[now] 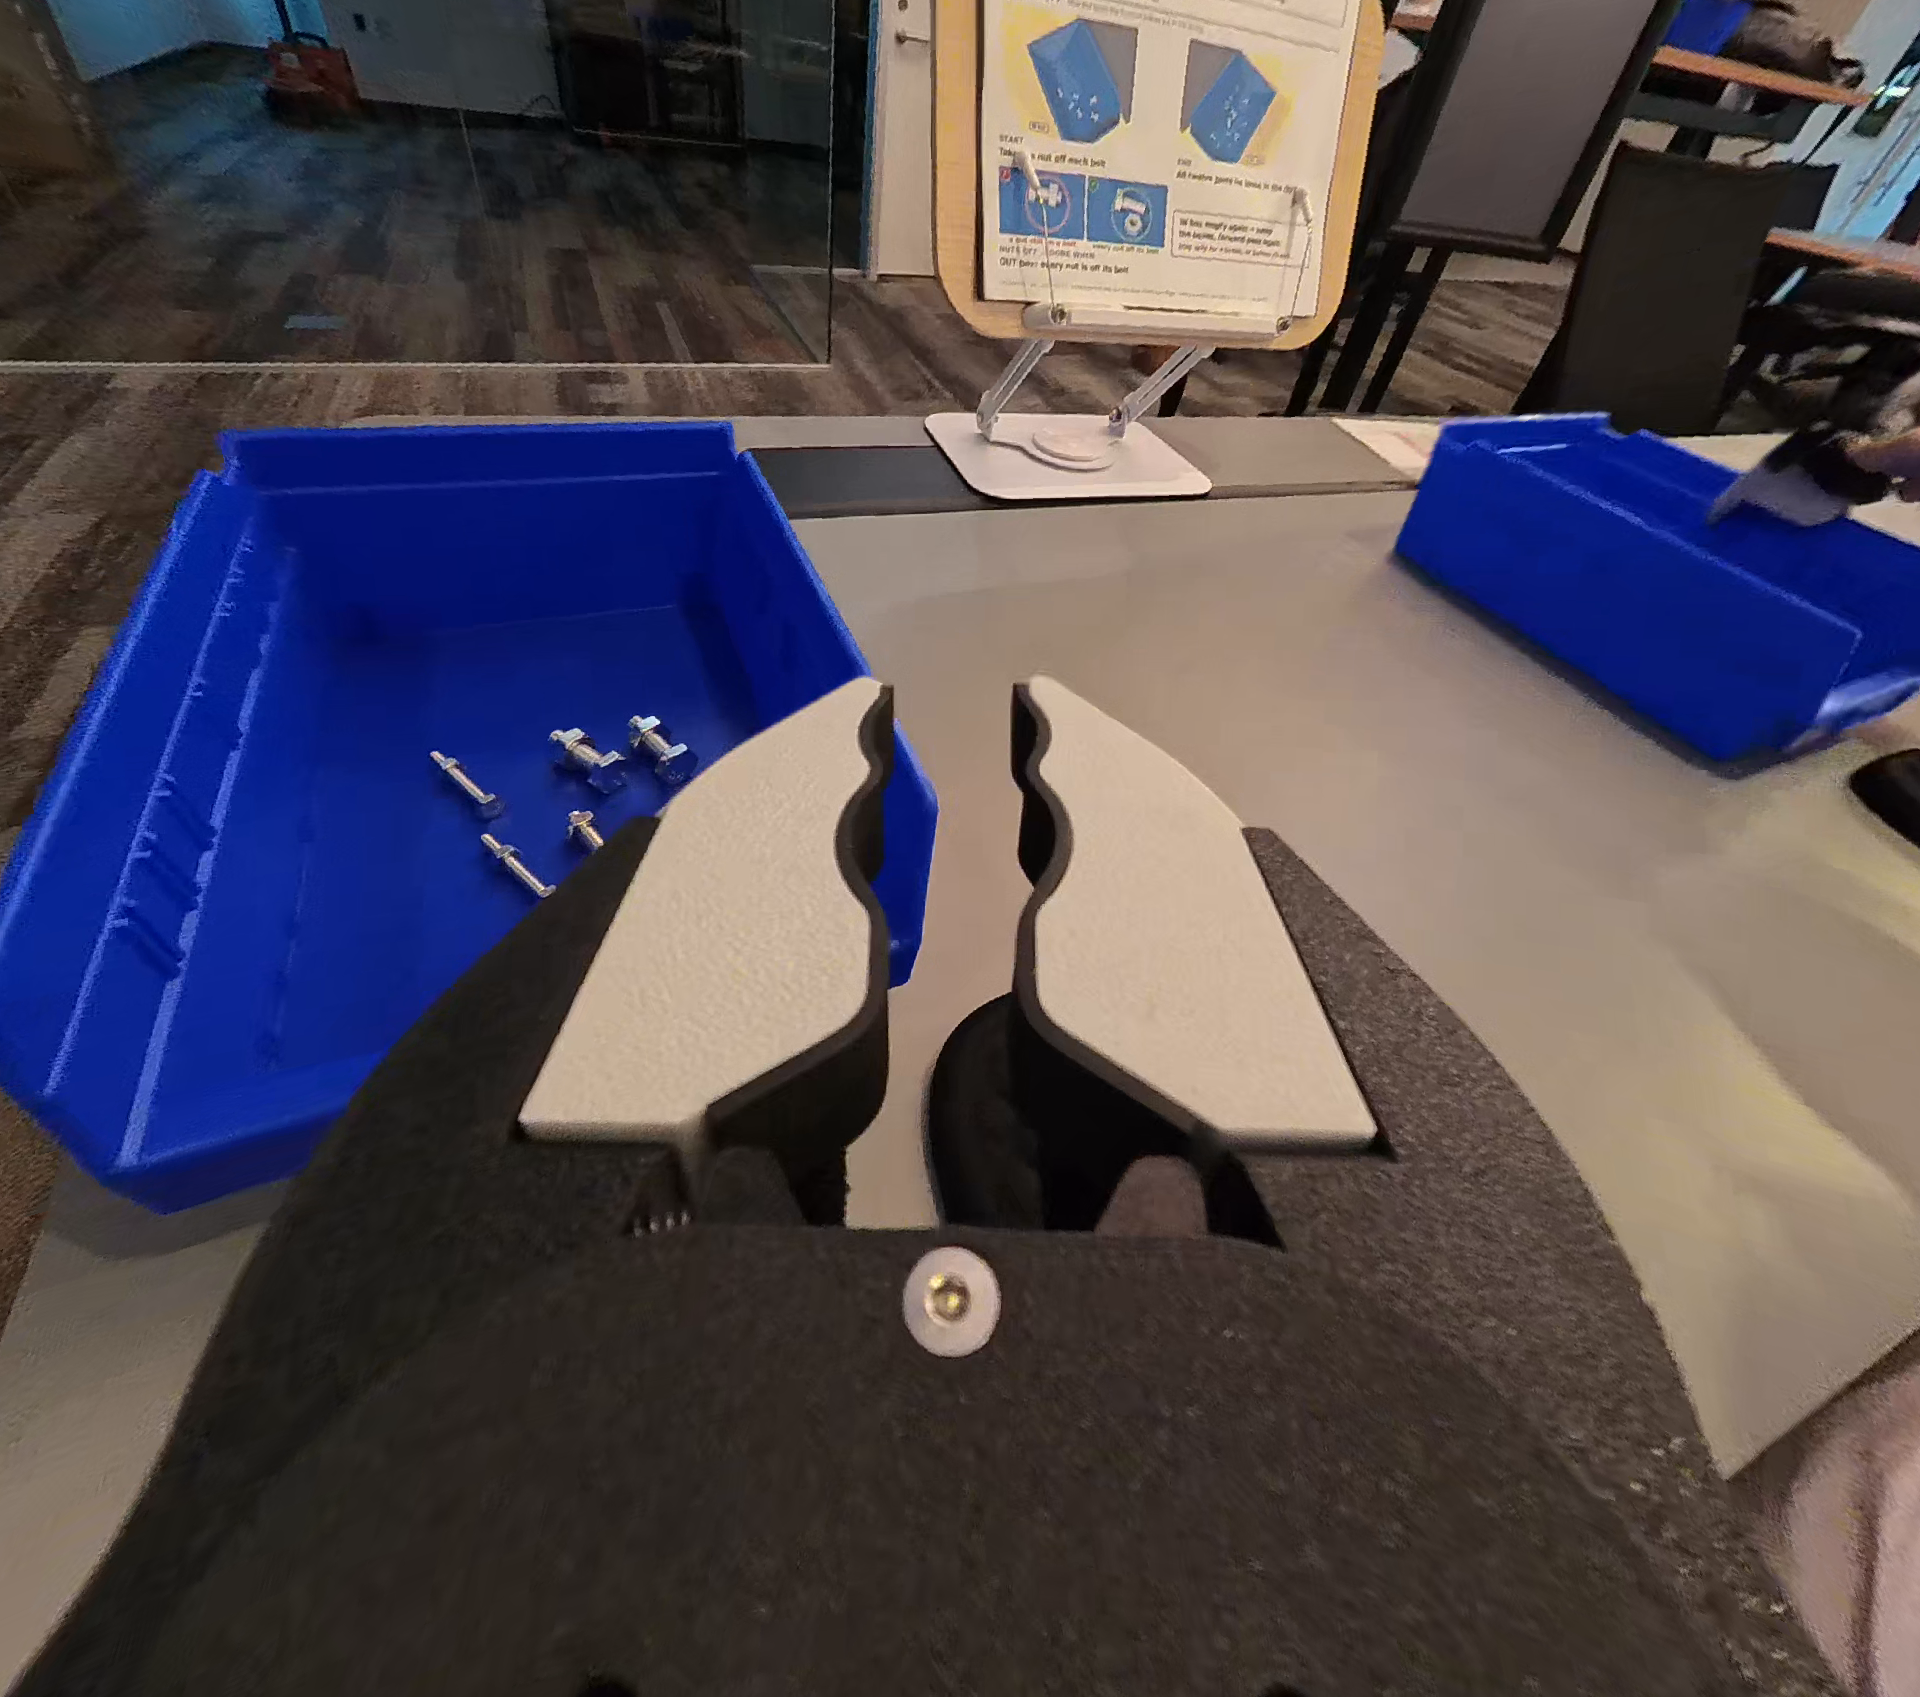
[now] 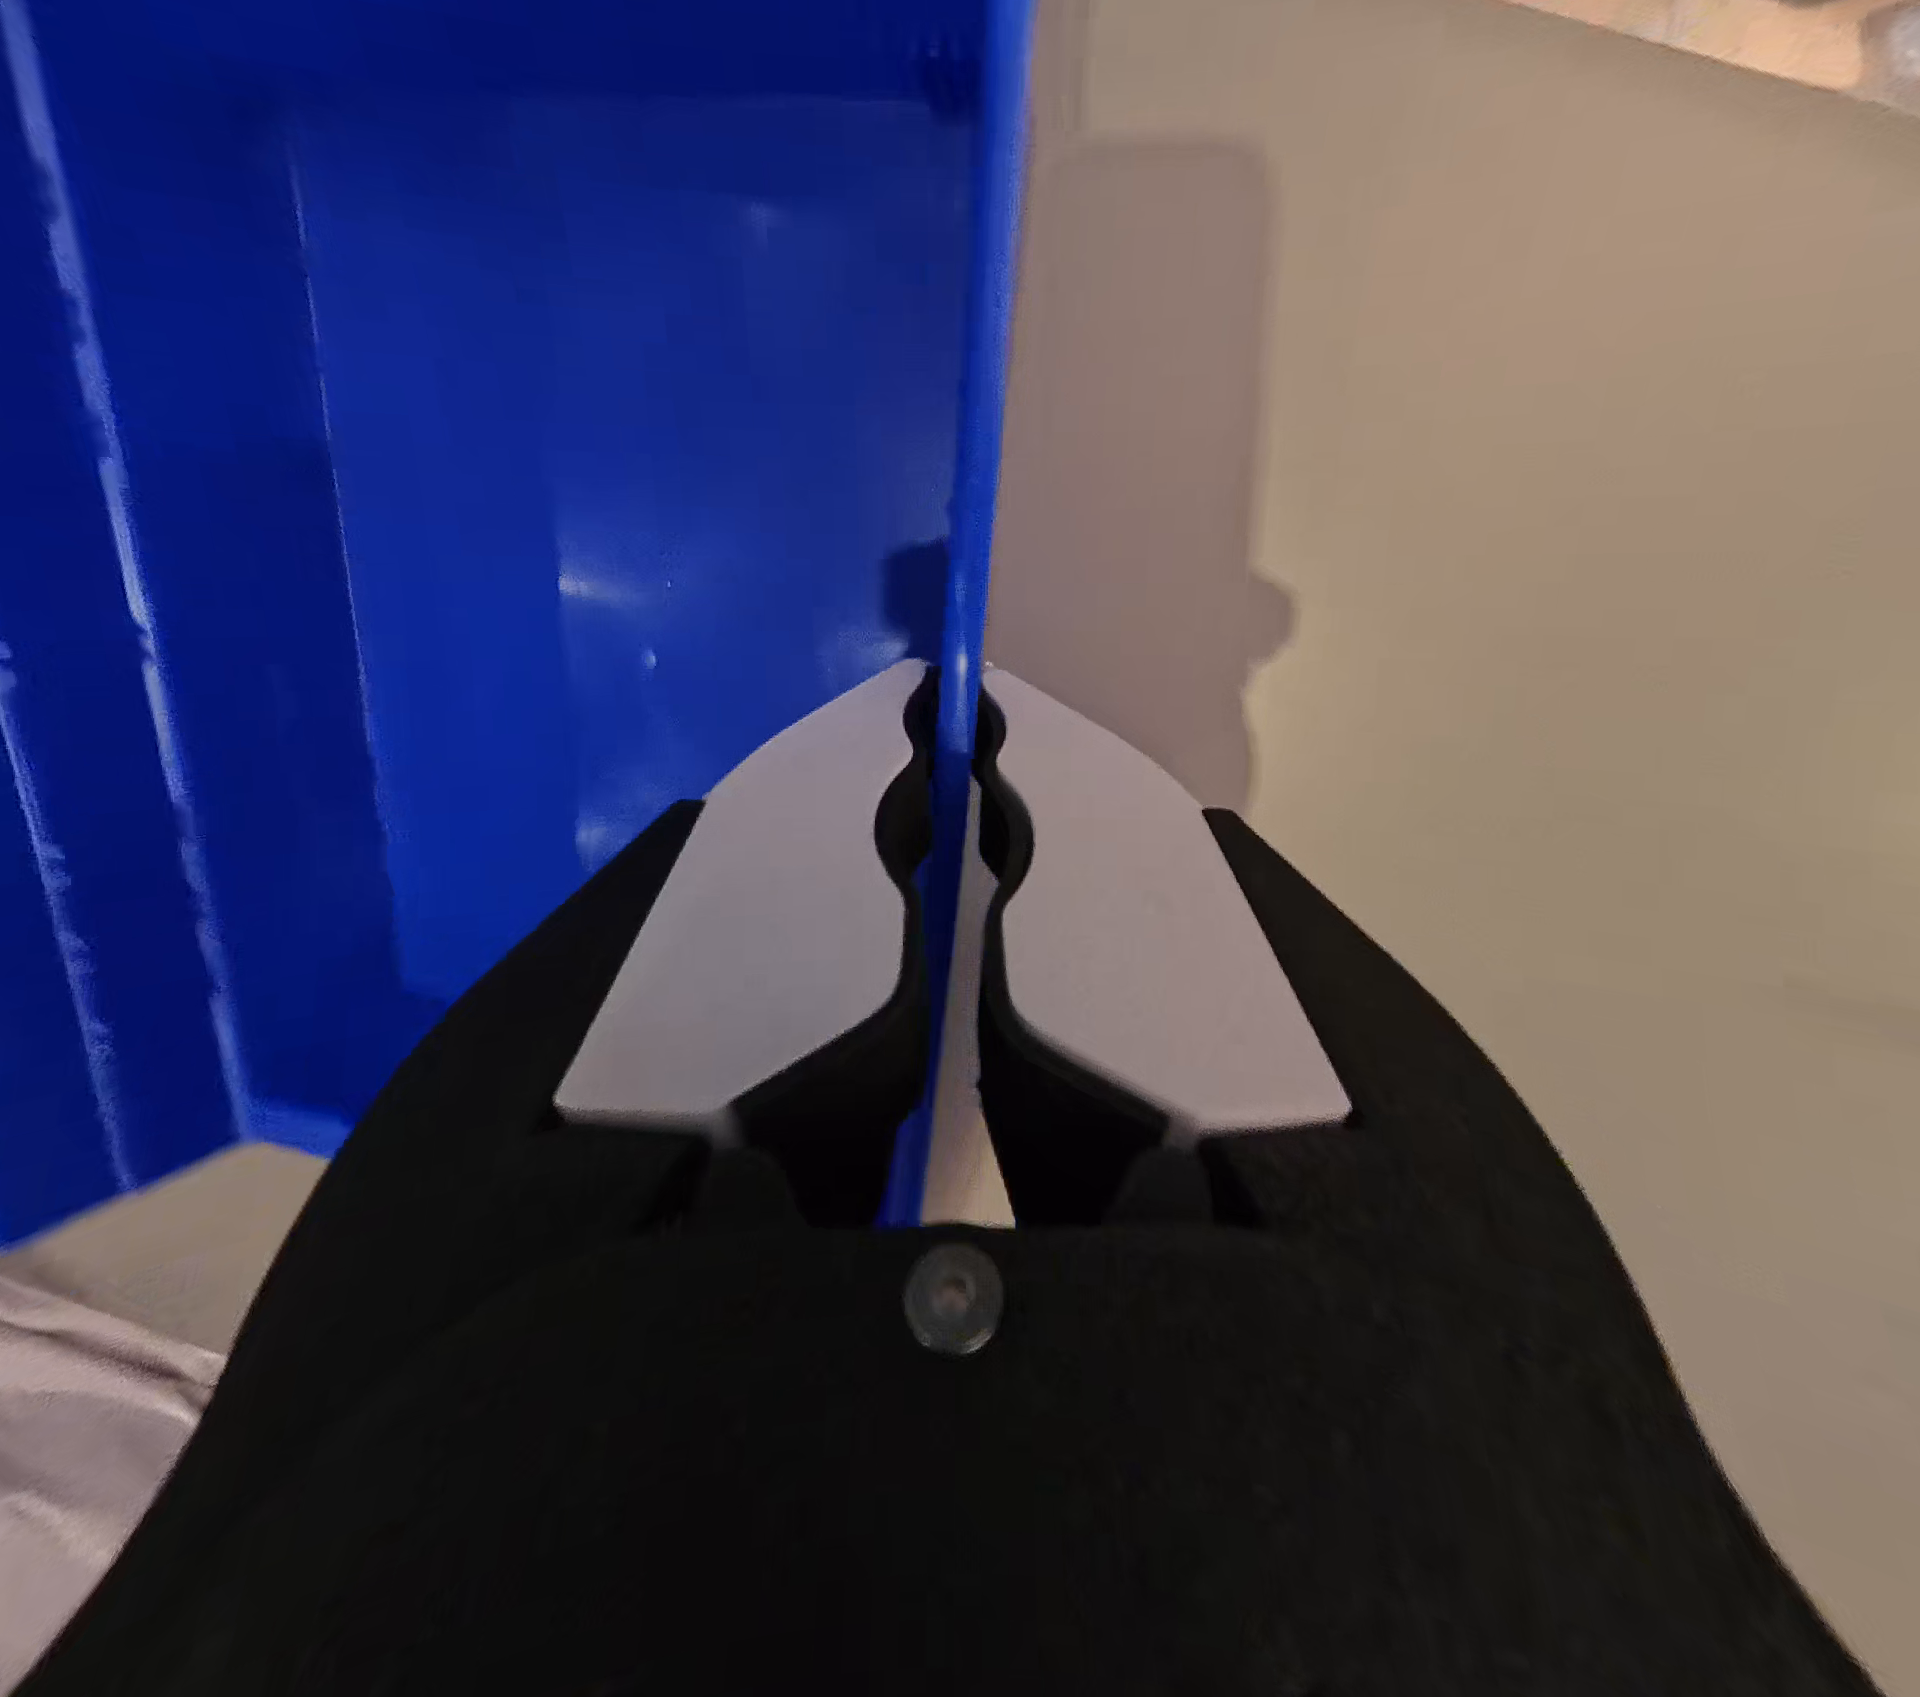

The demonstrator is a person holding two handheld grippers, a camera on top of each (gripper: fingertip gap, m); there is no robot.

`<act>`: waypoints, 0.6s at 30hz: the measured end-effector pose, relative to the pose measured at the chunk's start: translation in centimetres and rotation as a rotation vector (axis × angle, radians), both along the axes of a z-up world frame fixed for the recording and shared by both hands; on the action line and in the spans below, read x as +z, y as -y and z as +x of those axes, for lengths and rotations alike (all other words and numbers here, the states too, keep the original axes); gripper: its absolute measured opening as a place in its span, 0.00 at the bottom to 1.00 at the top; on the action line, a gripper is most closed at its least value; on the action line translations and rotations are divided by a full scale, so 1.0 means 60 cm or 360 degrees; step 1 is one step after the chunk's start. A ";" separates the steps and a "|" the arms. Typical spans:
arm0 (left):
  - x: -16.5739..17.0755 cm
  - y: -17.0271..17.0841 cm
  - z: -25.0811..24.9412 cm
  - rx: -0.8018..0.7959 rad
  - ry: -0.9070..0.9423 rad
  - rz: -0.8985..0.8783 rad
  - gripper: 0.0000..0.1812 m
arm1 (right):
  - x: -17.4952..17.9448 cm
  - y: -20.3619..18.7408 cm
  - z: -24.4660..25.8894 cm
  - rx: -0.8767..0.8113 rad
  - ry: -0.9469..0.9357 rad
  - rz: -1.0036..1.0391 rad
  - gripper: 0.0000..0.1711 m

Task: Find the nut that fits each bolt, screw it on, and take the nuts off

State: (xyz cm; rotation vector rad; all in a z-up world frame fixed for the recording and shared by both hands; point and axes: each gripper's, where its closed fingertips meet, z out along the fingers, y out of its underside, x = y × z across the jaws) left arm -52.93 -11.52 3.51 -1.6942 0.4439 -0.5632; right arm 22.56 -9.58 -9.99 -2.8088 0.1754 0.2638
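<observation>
In the left wrist view a blue bin (image 1: 312, 567) stands on the grey table (image 1: 1195, 712) at the left. Several silver bolts (image 1: 582, 774), some with nuts on them, lie on its floor. My left gripper (image 1: 951, 702) is open and empty, over the table just right of that bin's wall. A second blue bin (image 1: 1621, 598) stands at the far right. In the right wrist view my right gripper (image 2: 961, 681) is shut on that bin's thin side wall (image 2: 987, 297), one pad on each side. The part of this bin's inside (image 2: 623, 400) that shows holds nothing.
An instruction sheet on a wooden board (image 1: 1164, 37) stands on a white stand (image 1: 1070, 458) at the table's far edge. A dark strip (image 1: 862, 473) runs along that edge. Chairs and desks stand behind at the right. A pale sleeve (image 1: 1860, 1543) shows at the lower right. The grippers' ends are close to 75 cm from one another.
</observation>
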 end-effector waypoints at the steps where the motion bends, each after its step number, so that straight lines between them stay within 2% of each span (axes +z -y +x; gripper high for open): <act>1: -0.001 -0.002 0.003 0.0011 -0.0018 -0.0006 0.11 | 0.000 0.010 0.030 -0.0014 0.0016 0.0006 0.02; 6: 0.006 -0.010 0.020 0.0049 -0.0076 -0.0013 0.12 | -0.002 0.059 0.154 -0.0136 0.0045 -0.0006 0.03; 18: 0.008 -0.054 0.092 0.0035 -0.0215 -0.0049 0.12 | -0.005 0.134 0.317 -0.0273 0.0037 -0.0040 0.02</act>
